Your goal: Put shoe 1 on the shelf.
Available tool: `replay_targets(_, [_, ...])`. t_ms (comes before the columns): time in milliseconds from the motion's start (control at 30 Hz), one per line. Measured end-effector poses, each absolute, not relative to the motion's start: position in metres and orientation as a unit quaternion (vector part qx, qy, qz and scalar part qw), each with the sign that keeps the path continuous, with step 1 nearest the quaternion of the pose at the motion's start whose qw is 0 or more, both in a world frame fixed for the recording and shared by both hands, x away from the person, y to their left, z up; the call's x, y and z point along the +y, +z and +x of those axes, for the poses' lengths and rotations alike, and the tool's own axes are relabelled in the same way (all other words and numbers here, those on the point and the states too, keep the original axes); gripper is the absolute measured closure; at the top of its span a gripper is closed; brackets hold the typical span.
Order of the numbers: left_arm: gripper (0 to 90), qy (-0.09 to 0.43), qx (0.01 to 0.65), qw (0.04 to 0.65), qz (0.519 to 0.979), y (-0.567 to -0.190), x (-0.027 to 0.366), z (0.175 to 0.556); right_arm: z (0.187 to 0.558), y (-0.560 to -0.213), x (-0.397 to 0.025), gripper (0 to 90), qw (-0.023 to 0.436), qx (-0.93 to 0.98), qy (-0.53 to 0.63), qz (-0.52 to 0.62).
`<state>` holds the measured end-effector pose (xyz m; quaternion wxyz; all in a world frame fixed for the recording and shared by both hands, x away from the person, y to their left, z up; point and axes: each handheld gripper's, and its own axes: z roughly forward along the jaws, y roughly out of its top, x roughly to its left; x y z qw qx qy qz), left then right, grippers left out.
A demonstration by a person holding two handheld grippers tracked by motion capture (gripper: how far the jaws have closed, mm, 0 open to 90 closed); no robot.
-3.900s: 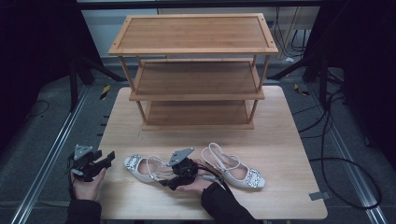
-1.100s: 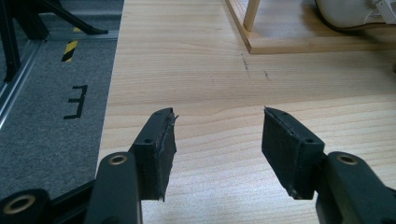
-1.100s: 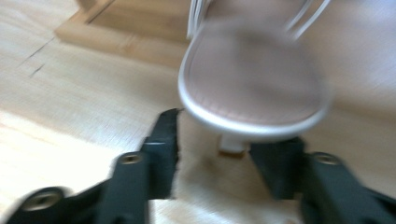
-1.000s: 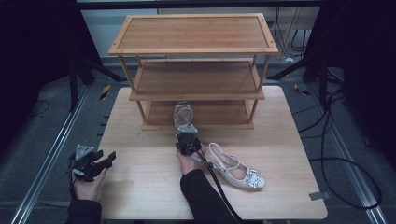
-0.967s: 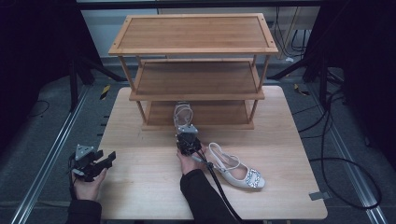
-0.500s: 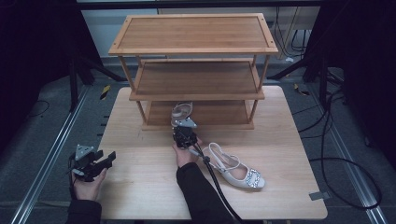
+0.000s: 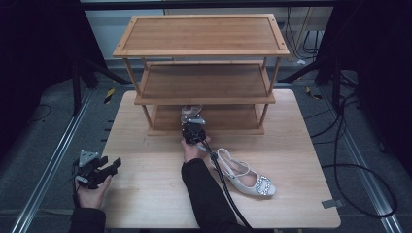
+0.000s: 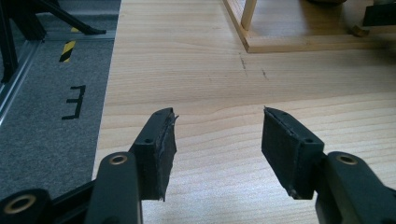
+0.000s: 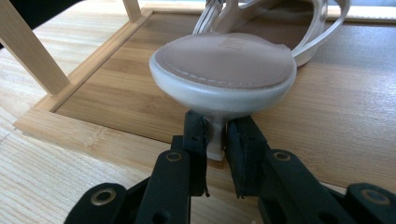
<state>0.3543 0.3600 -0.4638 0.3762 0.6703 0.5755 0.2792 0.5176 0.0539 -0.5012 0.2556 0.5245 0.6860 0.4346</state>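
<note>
Right gripper view shows the right gripper [image 9: 215, 140] with its black jaws clamped on the short block heel of a pale cream slingback sandal [image 9: 224, 60], just under the tan insole at the centre of the frame. Gripping there gives a firm, narrow handle and leaves the straps and toe free to slide forward, and the sandal's front part already reaches over the lowest board of the 3-tier bamboo shoe rack [image 9: 327, 121], its heel end at the front lip; whether the sole rests on the board I cannot tell. In the high view the same gripper [image 7: 193, 127] sits at the middle of the frame, at the rack's bottom shelf [image 7: 214, 118], which suggests the shoe is being put away toe-first. Its partner, a second cream sandal with a jewelled square buckle [image 7: 245, 173], lies on its sole in the lower right of the light wooden tabletop [image 7: 145, 194], near the person's dark sleeve [image 7: 204, 194], probably the next to be shelved. The left gripper [image 7: 97, 167] waits at the lower left tabletop edge, and the left gripper view shows its jaws wide apart over bare wood, holding nothing. Around the tabletop lie grey carpet, metal floor rails, black stand legs and trailing cables in a dim room.
</note>
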Motion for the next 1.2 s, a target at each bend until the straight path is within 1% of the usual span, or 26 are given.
replay_targets(167, [43.6, 0.280, 0.573, 0.376, 0.672, -0.464, 0.360, 0.354, 0.518, -0.504, 0.056, 77.2, 0.257, 0.690, 0.426, 0.525])
replay_targets(200, [43.1, 0.280, 0.573, 0.376, 0.672, -0.464, 0.360, 0.354, 0.517, -0.503, 0.055, 66.2, 0.262, 0.689, 0.420, 0.529])
replay_targets(233, [43.1, 0.280, 0.573, 0.376, 0.672, -0.464, 0.360, 0.354, 0.517, -0.503, 0.055, 66.2, 0.262, 0.689, 0.420, 0.529])
replay_targets(267, [42.7, 0.280, 0.573, 0.376, 0.672, -0.464, 0.360, 0.355, 0.514, -0.501, 0.052, 55.4, 0.269, 0.685, 0.421, 0.530])
replay_targets(300, [42.7, 0.280, 0.573, 0.376, 0.672, -0.465, 0.360, 0.355, 0.514, -0.501, 0.052, 55.4, 0.269, 0.685, 0.421, 0.530])
replay_targets(400, [41.6, 0.282, 0.570, 0.376, 0.674, -0.466, 0.359, 0.355, 0.501, -0.492, 0.046, 41.7, 0.273, 0.678, 0.437, 0.525])
replay_targets(500, [41.4, 0.288, 0.563, 0.372, 0.680, -0.465, 0.357, 0.355, 0.487, -0.483, 0.040, 34.2, 0.264, 0.673, 0.451, 0.523])
replay_targets(533, [42.3, 0.289, 0.561, 0.371, 0.681, -0.465, 0.356, 0.355, 0.478, -0.477, 0.037, 31.9, 0.253, 0.668, 0.465, 0.523])
replay_targets(600, [43.5, 0.295, 0.556, 0.371, 0.683, -0.464, 0.354, 0.355, 0.468, -0.470, 0.034, 30.0, 0.242, 0.668, 0.480, 0.515])
replay_targets(633, [44.0, 0.296, 0.555, 0.370, 0.684, -0.464, 0.353, 0.355, 0.456, -0.460, 0.033, 29.1, 0.241, 0.674, 0.487, 0.500])
replay_targets(700, [44.2, 0.294, 0.554, 0.371, 0.685, -0.464, 0.352, 0.354, 0.452, -0.456, 0.031, 28.9, 0.243, 0.675, 0.491, 0.494])
replay_targets(733, [46.0, 0.291, 0.553, 0.372, 0.686, -0.464, 0.352, 0.354, 0.446, -0.450, 0.029, 28.4, 0.239, 0.677, 0.498, 0.487])
replay_targets(833, [46.4, 0.290, 0.548, 0.376, 0.689, -0.463, 0.349, 0.354, 0.434, -0.436, 0.022, 27.9, 0.238, 0.686, 0.505, 0.466])
replay_targets(867, [45.7, 0.288, 0.546, 0.378, 0.690, -0.462, 0.349, 0.354, 0.425, -0.425, 0.012, 27.8, 0.234, 0.697, 0.508, 0.448])
replay_targets(933, [45.4, 0.288, 0.542, 0.385, 0.690, -0.461, 0.346, 0.353, 0.423, -0.422, 0.009, 27.6, 0.236, 0.701, 0.508, 0.443])
replay_targets(1067, [43.1, 0.286, 0.524, 0.402, 0.695, -0.457, 0.338, 0.352, 0.411, -0.408, -0.023, 25.5, 0.224, 0.709, 0.516, 0.425])
replay_targets(1200, [40.4, 0.276, 0.510, 0.410, 0.704, -0.452, 0.327, 0.352, 0.400, -0.406, -0.059, 24.7, 0.242, 0.717, 0.499, 0.423])
